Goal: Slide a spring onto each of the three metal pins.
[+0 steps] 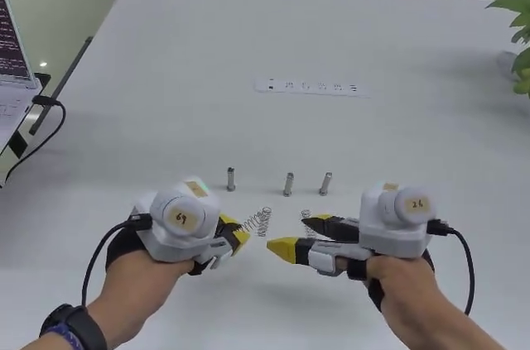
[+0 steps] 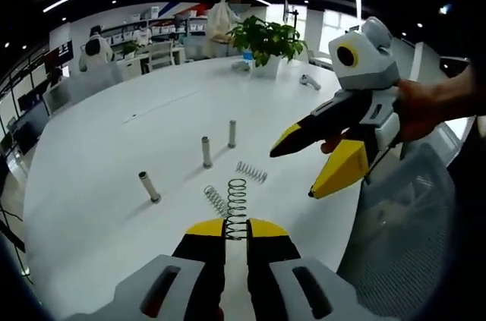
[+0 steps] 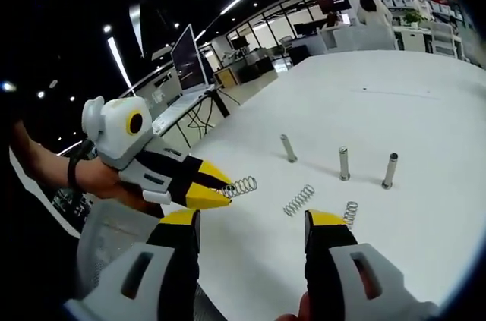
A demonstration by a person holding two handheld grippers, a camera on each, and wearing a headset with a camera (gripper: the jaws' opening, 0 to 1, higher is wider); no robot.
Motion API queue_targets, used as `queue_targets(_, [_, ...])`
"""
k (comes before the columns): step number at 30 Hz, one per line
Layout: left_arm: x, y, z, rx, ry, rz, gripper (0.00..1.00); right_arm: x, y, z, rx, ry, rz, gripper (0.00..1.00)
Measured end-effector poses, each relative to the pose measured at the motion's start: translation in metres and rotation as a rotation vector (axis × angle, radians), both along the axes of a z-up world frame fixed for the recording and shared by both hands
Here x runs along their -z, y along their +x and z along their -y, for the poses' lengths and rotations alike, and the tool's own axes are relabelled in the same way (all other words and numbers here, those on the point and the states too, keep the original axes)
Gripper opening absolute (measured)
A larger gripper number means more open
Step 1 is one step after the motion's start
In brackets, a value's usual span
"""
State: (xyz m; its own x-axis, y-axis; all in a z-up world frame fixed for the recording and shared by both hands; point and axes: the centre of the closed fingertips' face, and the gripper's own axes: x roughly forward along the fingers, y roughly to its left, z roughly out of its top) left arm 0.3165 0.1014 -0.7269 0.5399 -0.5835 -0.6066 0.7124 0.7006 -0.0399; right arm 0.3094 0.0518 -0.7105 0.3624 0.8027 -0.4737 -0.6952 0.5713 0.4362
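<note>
**Left tool [image 2: 236, 228] pinching one silvery wire coil spring [image 2: 237, 198]; three short grey metal pins [image 1: 288, 184] stand bare on the white bench [image 1: 166, 77].**

The white, yellow-tipped left tool has its jaws drawn nearly together on one end of the coil spring, which sticks out past the tips, short of the pins. The pins stand upright in a row, spaced apart. A second loose spring [image 1: 262, 219] lies on the bench between the two tools, in front of the middle pin. A third loose spring [image 3: 350, 212] lies just beside one jaw of the matching right tool [image 1: 286, 232], whose jaws are spread wide and hold nothing. At the far left edge sits an open laptop [image 1: 12, 60] with a black cable [image 1: 50, 131]. Beyond the pins lies a white power strip [image 1: 310, 87], and green plant leaves [image 1: 520, 35] show at the right edge.
</note>
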Motion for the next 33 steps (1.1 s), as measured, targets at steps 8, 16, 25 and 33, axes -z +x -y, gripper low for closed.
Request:
queue_targets(8, [-0.002,-0.009,0.011,0.036,-0.003,0.007,0.02,0.002,0.002,-0.008,-0.006,0.037,-0.035,0.48])
queue_targets(16, [-0.003,-0.016,0.020,0.063,-0.008,0.007,0.02,0.004,0.000,-0.016,-0.019,0.063,-0.069,0.43])
queue_targets(25, [-0.005,-0.021,0.026,0.079,-0.013,0.010,0.02,0.006,-0.003,-0.019,-0.017,0.087,-0.100,0.36])
queue_targets(33, [-0.008,-0.024,0.029,0.086,-0.017,0.019,0.02,0.007,-0.007,-0.020,-0.021,0.097,-0.116,0.29])
